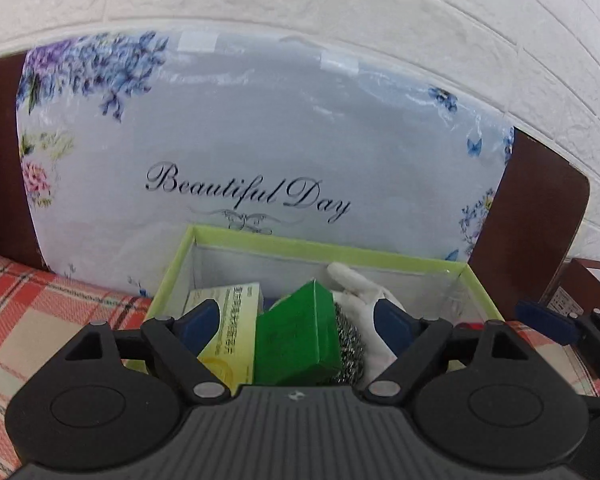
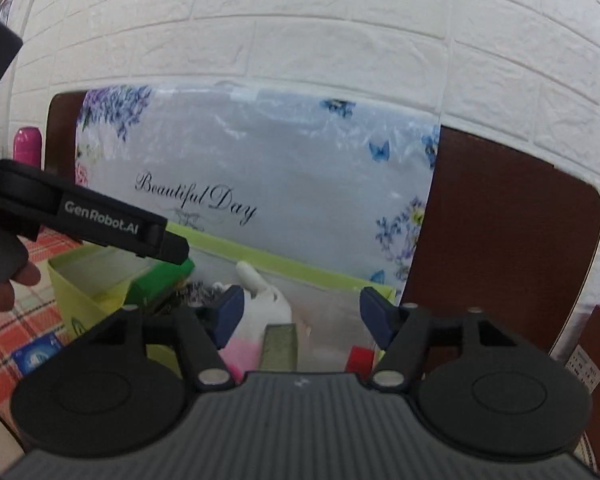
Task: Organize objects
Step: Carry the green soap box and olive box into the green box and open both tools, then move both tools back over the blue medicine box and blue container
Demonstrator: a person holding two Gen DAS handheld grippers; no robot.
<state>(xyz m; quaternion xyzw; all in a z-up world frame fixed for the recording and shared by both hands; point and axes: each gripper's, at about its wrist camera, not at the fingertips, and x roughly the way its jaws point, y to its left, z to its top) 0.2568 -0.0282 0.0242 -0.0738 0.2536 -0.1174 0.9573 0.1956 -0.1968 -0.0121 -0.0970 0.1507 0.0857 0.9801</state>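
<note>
Both tongs, left (image 1: 300,320) and right (image 2: 302,316), gape over the box (image 1: 300,246) (green carton (image 1: 296,340) stands tilted).

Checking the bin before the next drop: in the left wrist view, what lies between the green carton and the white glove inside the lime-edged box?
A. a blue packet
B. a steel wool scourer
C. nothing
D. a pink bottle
B: the metallic steel wool scourer sits wedged between the green carton and the white glove inside the lime-edged box.
</note>
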